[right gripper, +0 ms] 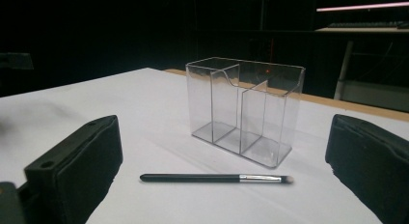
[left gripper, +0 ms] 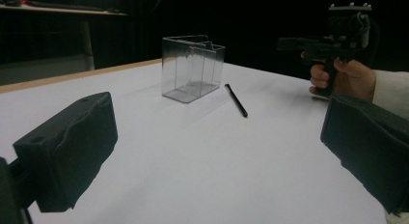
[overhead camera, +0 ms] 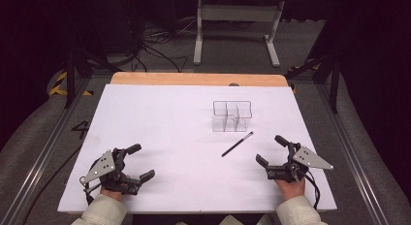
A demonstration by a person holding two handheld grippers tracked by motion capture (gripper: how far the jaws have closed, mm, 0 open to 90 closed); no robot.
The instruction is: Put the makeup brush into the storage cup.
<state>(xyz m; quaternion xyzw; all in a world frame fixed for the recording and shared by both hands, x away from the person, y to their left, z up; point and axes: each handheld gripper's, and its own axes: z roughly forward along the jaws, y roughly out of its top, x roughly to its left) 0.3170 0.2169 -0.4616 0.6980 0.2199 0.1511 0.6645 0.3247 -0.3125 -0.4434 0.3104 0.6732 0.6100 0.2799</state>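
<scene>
A clear plastic organiser [overhead camera: 232,116] with several compartments stands upright right of the table's centre, also seen as the organiser [left gripper: 192,68] and the organiser [right gripper: 243,109]. A slim black brush [overhead camera: 237,144] lies flat just in front of it; the brush [right gripper: 215,177] has a silver ferrule, and the brush [left gripper: 236,100] lies beside the box. My left gripper [overhead camera: 137,163] rests at the near left, open and empty. At the near right my right gripper [overhead camera: 271,150] is open and empty, a little short of the brush. The right gripper [left gripper: 308,43] appears across the table, held in a hand.
A white sheet [overhead camera: 160,128] covers the wooden table [overhead camera: 194,79]. Beyond the far edge stand a white frame's legs [overhead camera: 232,28] and loose cables [overhead camera: 155,45] on the floor. Dark rails [overhead camera: 43,152] run along both sides.
</scene>
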